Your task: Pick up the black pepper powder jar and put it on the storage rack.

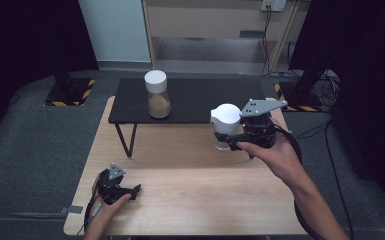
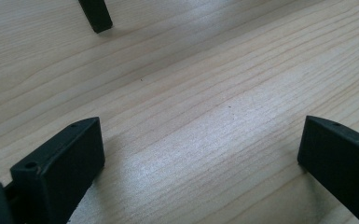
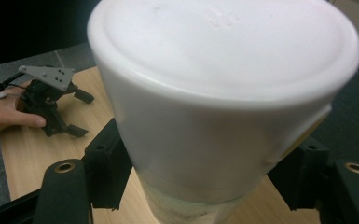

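- I am closing my right gripper (image 3: 205, 186) on the white-lidded jar (image 3: 224, 107); in the right gripper view my two black jaws are pressing its sides just under the lid, low in the frame.
- In the high view that jar (image 1: 226, 125) is sitting right of centre, in front of the black shelf's (image 1: 190, 102) front edge, with my right gripper (image 1: 240, 142) beside it. I cannot tell whether its base is touching the wooden table (image 1: 190, 200) or is just off it.
- My judgement: the step is a lift or carry of this jar. I would be keeping it upright, squeezing evenly on the glass below the lid rather than on the lid itself, and rising straight before moving sideways, so it clears the shelf edge.
- My left gripper (image 2: 200, 154) is lying released, jaws spread wide over bare wood; in the high view it (image 1: 122, 190) is resting at lower left, well apart.
- A second jar holding brown powder (image 1: 158, 95) is standing on the shelf at upper centre; I would be steering clear of it.
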